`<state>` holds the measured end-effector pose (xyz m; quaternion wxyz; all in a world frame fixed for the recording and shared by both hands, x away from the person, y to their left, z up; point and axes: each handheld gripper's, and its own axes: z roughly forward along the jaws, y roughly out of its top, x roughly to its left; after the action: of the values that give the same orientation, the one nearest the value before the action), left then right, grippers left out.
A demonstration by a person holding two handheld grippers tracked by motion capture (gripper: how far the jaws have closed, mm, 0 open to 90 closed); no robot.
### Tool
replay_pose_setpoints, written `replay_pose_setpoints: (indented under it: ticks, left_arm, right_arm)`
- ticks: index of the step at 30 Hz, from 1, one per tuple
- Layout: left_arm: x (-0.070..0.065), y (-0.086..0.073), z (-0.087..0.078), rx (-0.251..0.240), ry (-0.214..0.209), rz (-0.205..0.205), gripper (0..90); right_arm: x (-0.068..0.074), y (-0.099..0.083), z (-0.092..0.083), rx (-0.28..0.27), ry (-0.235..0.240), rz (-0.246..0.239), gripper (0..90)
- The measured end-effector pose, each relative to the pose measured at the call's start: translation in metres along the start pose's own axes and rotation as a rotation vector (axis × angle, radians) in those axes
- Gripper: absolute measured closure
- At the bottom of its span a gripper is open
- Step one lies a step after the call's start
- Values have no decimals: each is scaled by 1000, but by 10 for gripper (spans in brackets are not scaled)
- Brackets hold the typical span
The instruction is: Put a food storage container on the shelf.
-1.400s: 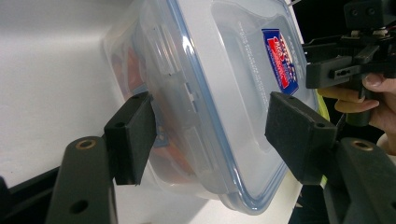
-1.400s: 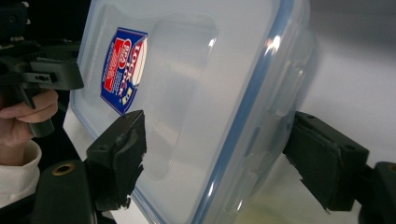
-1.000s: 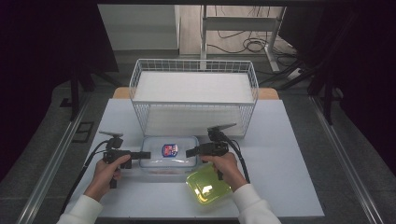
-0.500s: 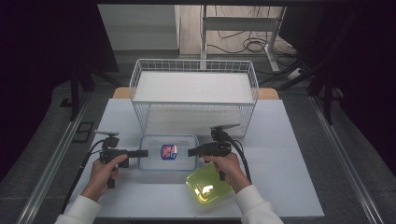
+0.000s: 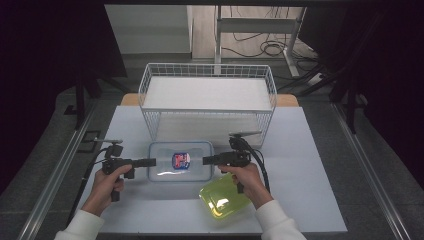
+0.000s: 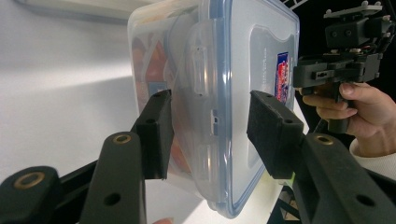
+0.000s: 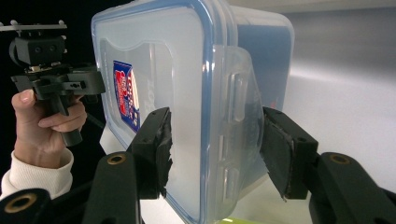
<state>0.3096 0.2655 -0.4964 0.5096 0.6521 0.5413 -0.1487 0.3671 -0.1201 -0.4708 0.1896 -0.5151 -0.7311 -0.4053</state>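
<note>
A clear plastic box point(image 5: 165, 172) with a blue-rimmed lid and a red-and-blue sticker point(image 5: 180, 160) lies flat on the white table. My left gripper point(image 5: 154, 161) is at the box's left end and my right gripper point(image 5: 204, 160) at its right end, pointing at each other. In the left gripper view the open gripper point(image 6: 210, 116) straddles the box's point(image 6: 243, 60) side latch point(image 6: 198, 70), pads apart from it. In the right gripper view the open gripper point(image 7: 215, 135) straddles the other latch point(image 7: 238, 116) of the box point(image 7: 159, 60). Neither is clamped.
A white wire basket point(image 5: 207, 112) stands just behind the box. A yellow-green translucent container point(image 5: 225, 197) lies by the front edge, under the right hand point(image 5: 250, 180). Cables trail from both grippers toward the person.
Both hands have shifted slightly away from the person, jaws staying at the box's two ends. The box has hardly moved.
</note>
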Motion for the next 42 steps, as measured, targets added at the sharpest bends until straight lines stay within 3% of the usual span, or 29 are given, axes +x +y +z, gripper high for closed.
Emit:
replay_pose_setpoints:
  ticks: [6, 11, 16, 21, 23, 28, 33, 42]
  left_arm:
    - [-17, 3, -5, -16, -3, 42, 522]
    - [-39, 9, -12, -41, -12, 90, 520]
    - [-53, 13, -17, -53, -20, 114, 521]
    - [-74, 22, -25, -77, -14, 158, 522]
    - [-76, 24, -26, -82, -13, 162, 522]
    - [-98, 38, -30, -105, -2, 207, 522]
    - [-110, 47, -33, -117, -4, 233, 522]
    - [-144, 80, -44, -161, -4, 313, 523]
  right_arm:
    - [10, -1, -13, -27, -6, -36, 460]
    - [31, -1, -36, -77, -26, -106, 460]
    - [48, 1, -54, -103, -43, -158, 461]
    - [60, 5, -68, -124, -47, -197, 460]
    - [64, 7, -73, -136, -45, -208, 459]
    - [78, 15, -88, -162, -71, -259, 446]
    - [85, 21, -99, -179, -75, -286, 447]
    - [110, 42, -130, -249, -83, -360, 447]
